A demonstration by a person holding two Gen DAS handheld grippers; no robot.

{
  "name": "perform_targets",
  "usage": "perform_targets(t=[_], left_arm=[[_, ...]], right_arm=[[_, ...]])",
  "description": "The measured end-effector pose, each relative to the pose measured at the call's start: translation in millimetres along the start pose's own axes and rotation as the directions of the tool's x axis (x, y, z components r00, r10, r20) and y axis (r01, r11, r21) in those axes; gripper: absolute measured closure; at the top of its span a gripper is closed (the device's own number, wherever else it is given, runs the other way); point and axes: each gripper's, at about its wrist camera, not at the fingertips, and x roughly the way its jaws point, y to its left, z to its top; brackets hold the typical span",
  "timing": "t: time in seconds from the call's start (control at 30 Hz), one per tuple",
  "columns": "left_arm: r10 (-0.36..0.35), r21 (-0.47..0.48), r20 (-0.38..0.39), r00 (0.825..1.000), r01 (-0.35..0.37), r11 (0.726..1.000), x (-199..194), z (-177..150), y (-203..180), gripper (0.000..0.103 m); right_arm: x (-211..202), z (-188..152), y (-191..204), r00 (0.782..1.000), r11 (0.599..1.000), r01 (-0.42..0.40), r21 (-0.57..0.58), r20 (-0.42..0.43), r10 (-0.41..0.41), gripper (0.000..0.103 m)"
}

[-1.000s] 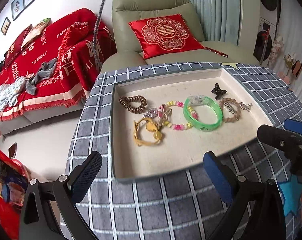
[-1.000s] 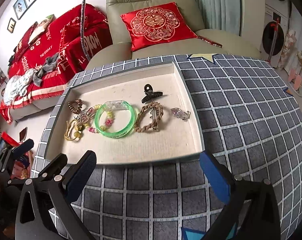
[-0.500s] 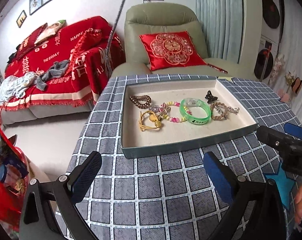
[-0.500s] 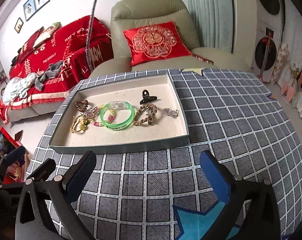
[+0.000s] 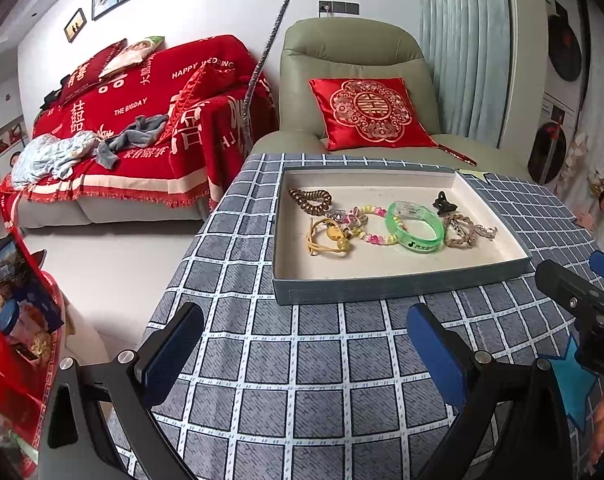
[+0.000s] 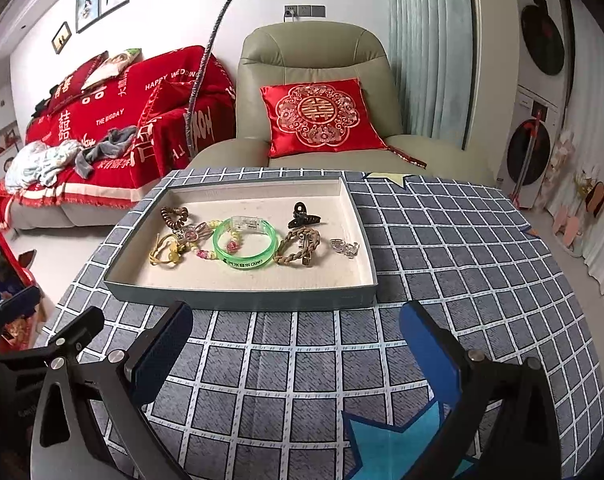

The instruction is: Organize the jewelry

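A checked tablecloth (image 6: 441,248) carries a shallow tray (image 6: 242,298) holding the jewelry: green bangle (image 6: 246,250), braided bracelet (image 6: 298,252), black claw clip (image 6: 303,216). Overlapping pieces at left are hard to separate. Left gripper (image 5: 305,356) and right gripper (image 6: 294,352) hover spread and empty, short of the tray.

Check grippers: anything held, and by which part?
Nothing held. Left gripper and right gripper are both open over the tablecloth; all jewelry lies in the tray.

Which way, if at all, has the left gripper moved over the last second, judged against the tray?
Yes. The left gripper has pulled back from the tray: a second ago its fingers overlapped the near rim; now checked tablecloth lies between.
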Motion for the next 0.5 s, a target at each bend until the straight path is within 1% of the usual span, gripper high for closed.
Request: perform_targets(t=[0.17, 0.5], left_arm=[[0.003, 0.008, 0.021, 1.0, -0.003, 1.0, -0.9, -0.8, -2.8, 0.0], [0.01, 0.01, 0.007, 1.0, -0.01, 1.0, 4.1, -1.0, -5.2, 0.0]], right_arm=[[4.0, -3.2, 2.7, 1.0, 1.0, 0.011, -0.022, 0.003, -0.011, 0.0], [6.9, -8.2, 3.2, 1.0, 1.0, 0.01, -0.021, -0.006, -0.01, 0.0]])
